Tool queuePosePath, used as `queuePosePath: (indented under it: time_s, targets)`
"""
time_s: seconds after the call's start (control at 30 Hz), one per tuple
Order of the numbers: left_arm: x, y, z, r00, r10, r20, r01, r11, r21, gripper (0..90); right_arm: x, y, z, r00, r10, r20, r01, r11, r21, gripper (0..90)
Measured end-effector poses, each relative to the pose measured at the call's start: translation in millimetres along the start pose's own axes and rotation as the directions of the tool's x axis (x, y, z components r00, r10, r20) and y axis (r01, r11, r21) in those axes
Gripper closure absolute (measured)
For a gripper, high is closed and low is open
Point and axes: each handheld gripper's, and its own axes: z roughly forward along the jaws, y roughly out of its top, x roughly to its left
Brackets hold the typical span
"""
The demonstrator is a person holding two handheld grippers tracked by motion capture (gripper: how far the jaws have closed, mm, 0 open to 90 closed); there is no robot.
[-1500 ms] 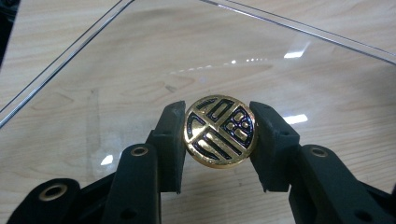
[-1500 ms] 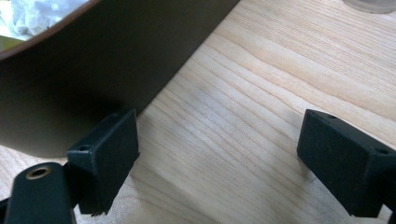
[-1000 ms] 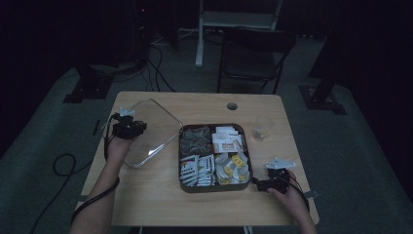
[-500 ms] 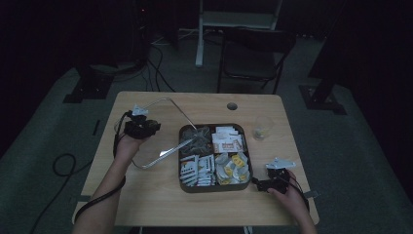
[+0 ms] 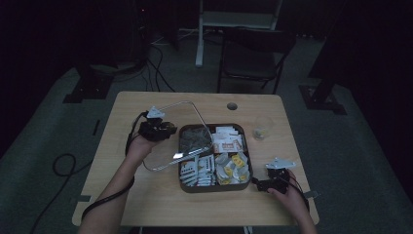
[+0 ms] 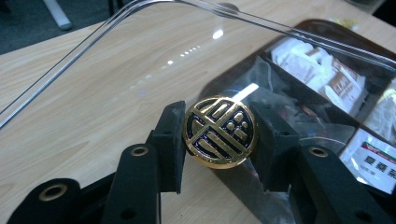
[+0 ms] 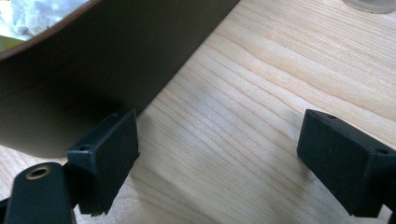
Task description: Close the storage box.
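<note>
High view: left gripper [image 5: 163,129] held clear lid [image 5: 180,134] tilted over box's [image 5: 214,185] left side | Left gripper view: jaws squeezed lid's gold knob [image 6: 219,130] | Right gripper view: right gripper [image 7: 217,163] jaws wide, empty, near box wall [image 7: 93,79], on table [image 7: 261,93]

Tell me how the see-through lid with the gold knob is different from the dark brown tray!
The clear lid is see-through and tilted in the air, held by its round gold knob in the shut left gripper. The dark brown tray is solid, lies flat on the wooden table and holds packets. Both are rounded squares of like size.
</note>
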Motion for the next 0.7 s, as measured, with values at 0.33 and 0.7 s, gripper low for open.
queuePosePath:
  time_s: [0.33,0.7]
  targets:
    - [-27.7,9.3,13.2,0.9959,0.06,0.068,-0.06,0.9982,0.002,59.5,0.0,0.0,0.0,1.0,0.0,0.0,0.0,1.0,0.0,12.2]
    - [-54.6,18.0,26.9,0.9823,0.117,0.146,-0.119,0.9929,0.001,59.5,0.0,0.0,0.0,1.0,0.0,0.0,0.0,1.0,0.0,12.2]
